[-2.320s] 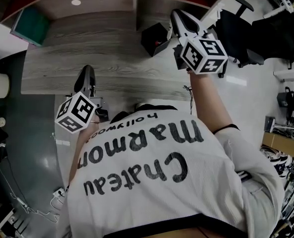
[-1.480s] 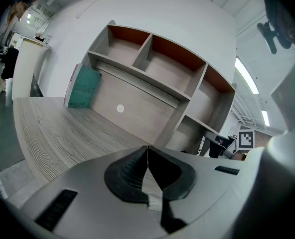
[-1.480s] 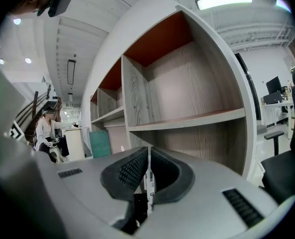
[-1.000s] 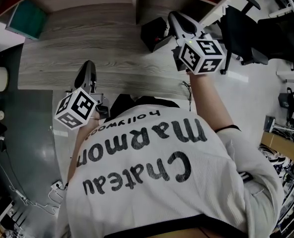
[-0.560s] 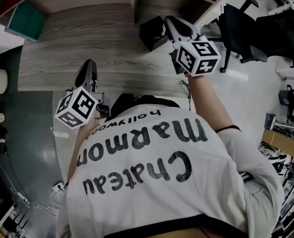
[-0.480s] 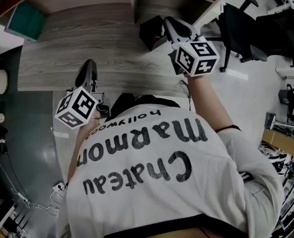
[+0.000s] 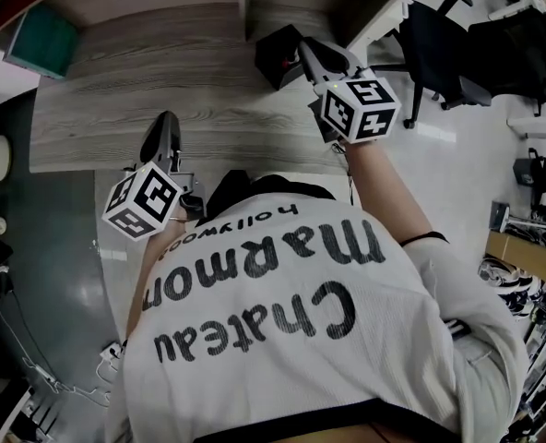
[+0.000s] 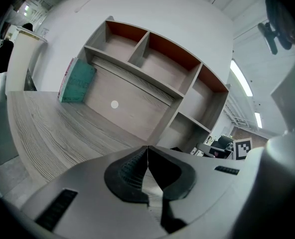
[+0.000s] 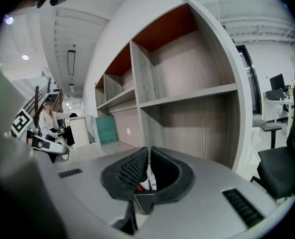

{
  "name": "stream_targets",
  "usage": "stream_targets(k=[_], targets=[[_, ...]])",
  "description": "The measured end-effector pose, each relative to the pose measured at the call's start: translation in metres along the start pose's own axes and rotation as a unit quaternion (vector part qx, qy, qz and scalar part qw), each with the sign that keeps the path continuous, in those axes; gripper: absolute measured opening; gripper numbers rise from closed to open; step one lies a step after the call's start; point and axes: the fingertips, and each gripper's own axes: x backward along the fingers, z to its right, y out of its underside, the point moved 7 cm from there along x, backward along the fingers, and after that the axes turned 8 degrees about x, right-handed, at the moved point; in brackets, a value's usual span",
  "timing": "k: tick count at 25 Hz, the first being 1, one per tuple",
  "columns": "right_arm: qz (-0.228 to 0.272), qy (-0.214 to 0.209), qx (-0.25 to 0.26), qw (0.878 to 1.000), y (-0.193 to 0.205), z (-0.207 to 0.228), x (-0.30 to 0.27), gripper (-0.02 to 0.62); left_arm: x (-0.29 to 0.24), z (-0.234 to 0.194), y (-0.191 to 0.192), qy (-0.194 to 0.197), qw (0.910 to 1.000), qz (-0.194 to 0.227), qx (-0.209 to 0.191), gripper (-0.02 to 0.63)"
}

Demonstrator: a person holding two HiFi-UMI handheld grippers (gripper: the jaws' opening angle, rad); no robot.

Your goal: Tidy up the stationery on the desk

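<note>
Holding a slim white-and-red stationery piece by the black open box (image 7: 275, 52) at the back right of the grey wood-grain desk (image 7: 144, 81).

The right gripper (image 7: 305, 46) has its jaws nearly together, pinching the white-and-red piece (image 9: 149, 179), which sits deep between the pads. Only a sliver of it shows, so it is probably a pen or marker. Its long axis seems to run steeply up and down along the slit between the jaws, red end lowest. The pinch looks narrow. If the piece swivels in the pads or its low end catches the box rim, it could slip out onto the desk or nudge the box toward the wooden shelf unit (image 9: 187, 83). The left gripper (image 7: 165, 125) waits over the desk's front edge with its jaws closed on nothing.
</note>
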Motion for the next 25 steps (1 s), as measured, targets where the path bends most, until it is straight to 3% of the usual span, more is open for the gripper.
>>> stream_targets(k=[6, 25], targets=[[-0.019, -0.001, -0.028, 0.999, 0.013, -0.002, 0.003, 0.031, 0.001, 0.002, -0.001, 0.007, 1.0, -0.002, -0.001, 0.017], [-0.064, -0.016, -0.017, 0.998, 0.036, -0.004, -0.01, 0.031, 0.001, 0.0, 0.004, 0.001, 1.0, 0.0, 0.003, 0.017]])
